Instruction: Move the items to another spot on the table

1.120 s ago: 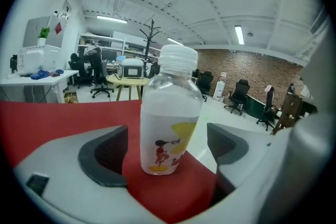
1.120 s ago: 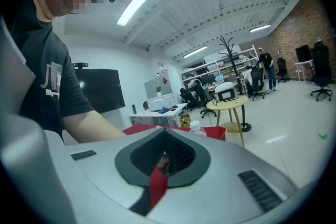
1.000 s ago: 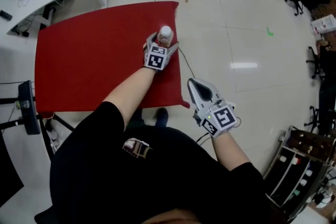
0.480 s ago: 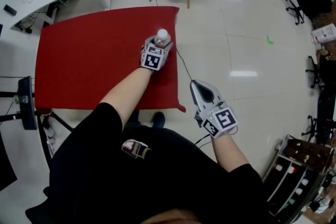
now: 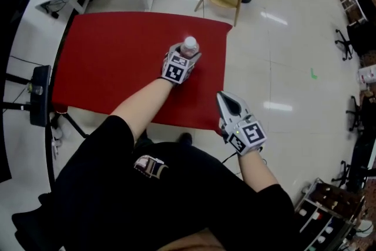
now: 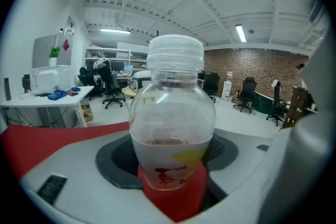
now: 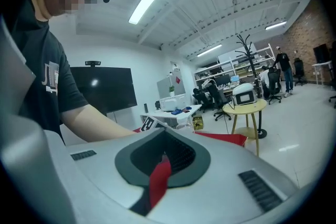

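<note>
Seen from the head: left claw reaching out over the red table, pinching a bottle held upright between its jaws. Only the white cap and shoulders visible from up there, poking past the marker cube; no telling whether the base rests on the red surface below the claw.

Seen along the left claw itself: dark pads pressed against both sides of the bottle's lower body. Shown here and not from above: clear walls, a little reddish liquid low inside, a red and yellow label, red table straight beneath the jaws.

Further right and nearer the body from the left claw: right claw, hanging just past the table's near right edge, tips drawn to a point. Its own view confirming jaws pressed together on nothing, just a thin sliver of red table showing through the pads. Also caught only there, beyond its tips: a bare forearm, the left claw's marker cube, and off to the right a round wooden side table.
</note>
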Demonstrator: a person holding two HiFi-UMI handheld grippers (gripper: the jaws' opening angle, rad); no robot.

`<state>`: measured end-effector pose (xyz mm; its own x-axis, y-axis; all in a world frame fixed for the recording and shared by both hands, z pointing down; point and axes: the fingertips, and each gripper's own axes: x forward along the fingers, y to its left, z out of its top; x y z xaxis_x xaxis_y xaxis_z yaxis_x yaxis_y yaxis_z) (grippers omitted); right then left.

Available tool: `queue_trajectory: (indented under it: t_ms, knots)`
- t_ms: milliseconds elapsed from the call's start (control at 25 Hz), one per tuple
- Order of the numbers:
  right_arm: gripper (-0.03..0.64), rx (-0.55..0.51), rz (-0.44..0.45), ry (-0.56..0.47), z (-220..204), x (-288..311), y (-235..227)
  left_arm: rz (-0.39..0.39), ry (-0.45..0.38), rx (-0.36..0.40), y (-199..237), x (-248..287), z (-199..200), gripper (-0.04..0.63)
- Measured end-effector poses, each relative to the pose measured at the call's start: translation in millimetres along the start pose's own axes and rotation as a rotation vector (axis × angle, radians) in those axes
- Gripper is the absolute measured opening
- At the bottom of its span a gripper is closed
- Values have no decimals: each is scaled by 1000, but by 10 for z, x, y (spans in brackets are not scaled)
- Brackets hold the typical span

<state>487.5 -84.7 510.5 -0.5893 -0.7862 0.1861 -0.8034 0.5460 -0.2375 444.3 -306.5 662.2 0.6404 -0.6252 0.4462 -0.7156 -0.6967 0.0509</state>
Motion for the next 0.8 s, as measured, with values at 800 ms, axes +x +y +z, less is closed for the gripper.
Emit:
queue_trajectory:
  t_ms: [800]
  knots:
    - [0, -34, 223, 58, 61, 2750, 2298, 186, 19, -35, 3418, -2354, -677, 291]
